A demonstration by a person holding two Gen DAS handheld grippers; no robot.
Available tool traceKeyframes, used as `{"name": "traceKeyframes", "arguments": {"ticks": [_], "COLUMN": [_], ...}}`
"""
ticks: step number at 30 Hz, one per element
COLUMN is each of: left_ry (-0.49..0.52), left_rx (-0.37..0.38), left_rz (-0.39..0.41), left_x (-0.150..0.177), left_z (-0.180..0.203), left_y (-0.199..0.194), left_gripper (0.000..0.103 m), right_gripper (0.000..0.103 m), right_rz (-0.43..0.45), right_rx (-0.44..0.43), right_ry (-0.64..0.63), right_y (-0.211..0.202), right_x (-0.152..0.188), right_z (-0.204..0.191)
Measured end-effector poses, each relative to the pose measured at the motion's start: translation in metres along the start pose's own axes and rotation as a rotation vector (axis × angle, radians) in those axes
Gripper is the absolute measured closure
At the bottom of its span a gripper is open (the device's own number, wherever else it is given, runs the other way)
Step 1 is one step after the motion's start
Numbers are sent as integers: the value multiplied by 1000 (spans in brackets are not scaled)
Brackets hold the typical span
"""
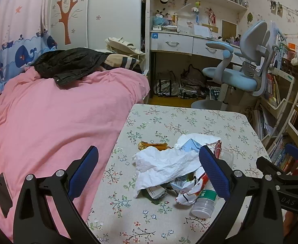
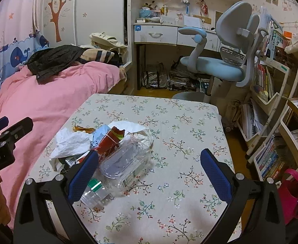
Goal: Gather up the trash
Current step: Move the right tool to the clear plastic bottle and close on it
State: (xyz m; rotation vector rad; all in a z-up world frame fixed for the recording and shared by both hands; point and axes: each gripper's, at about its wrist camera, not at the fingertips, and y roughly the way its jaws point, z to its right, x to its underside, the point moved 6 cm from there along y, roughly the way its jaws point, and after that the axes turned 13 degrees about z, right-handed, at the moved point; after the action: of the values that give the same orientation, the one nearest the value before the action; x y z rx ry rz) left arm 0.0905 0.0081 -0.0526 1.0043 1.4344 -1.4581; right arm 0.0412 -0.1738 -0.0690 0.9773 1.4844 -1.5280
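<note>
Both grippers, your left gripper (image 1: 149, 174) and right gripper (image 2: 150, 171), hang spread wide and empty over the floral tablecloth (image 2: 189, 122), probably lining up on the trash pile, crumpled tissue (image 1: 165, 162) atop the plastic bottle (image 1: 204, 202).

Trash heap (image 1: 179, 166) on table (image 1: 189, 122), toward its left near edge. Paper (image 1: 165, 162) atop heap, bottle (image 1: 204, 203) at its near side, clear tray (image 2: 126, 158) on its right. Bed (image 1: 57, 111) left of table. Desk (image 1: 189, 42) behind, chair (image 1: 240, 71) before it. Shelves (image 2: 271, 93) right of table.
</note>
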Motion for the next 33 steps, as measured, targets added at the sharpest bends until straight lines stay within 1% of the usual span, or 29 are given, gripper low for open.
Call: {"name": "traceKeyframes", "arguments": {"ticks": [14, 16, 18, 22, 27, 31, 32, 33], "left_ry": [6, 10, 3, -23, 8, 27, 45, 57], "left_rx": [-3, -17, -46, -101, -141, -112, -97, -73], "left_rz": [1, 6, 5, -44, -106, -151, -161, -176], "left_x": [0, -3, -4, 0, 12, 20, 23, 26], "left_z": [0, -4, -14, -35, -46, -48, -48, -45], "left_y": [0, 1, 2, 12, 27, 38, 41, 43], "left_gripper": [7, 7, 7, 7, 7, 8, 8, 8], "right_gripper": [6, 6, 6, 8, 9, 15, 18, 19], "right_rz": [-3, -11, -19, -62, -111, -175, -195, -213], "right_rx": [-33, -34, -35, -48, -105, -154, -159, -158], "right_ry": [12, 15, 30, 76, 120, 193, 209, 218], "right_y": [0, 1, 2, 8, 16, 29, 35, 40], "right_x": [-1, 0, 1, 7, 16, 27, 32, 35], "right_z": [-2, 0, 5, 14, 12, 9, 7, 6]}}
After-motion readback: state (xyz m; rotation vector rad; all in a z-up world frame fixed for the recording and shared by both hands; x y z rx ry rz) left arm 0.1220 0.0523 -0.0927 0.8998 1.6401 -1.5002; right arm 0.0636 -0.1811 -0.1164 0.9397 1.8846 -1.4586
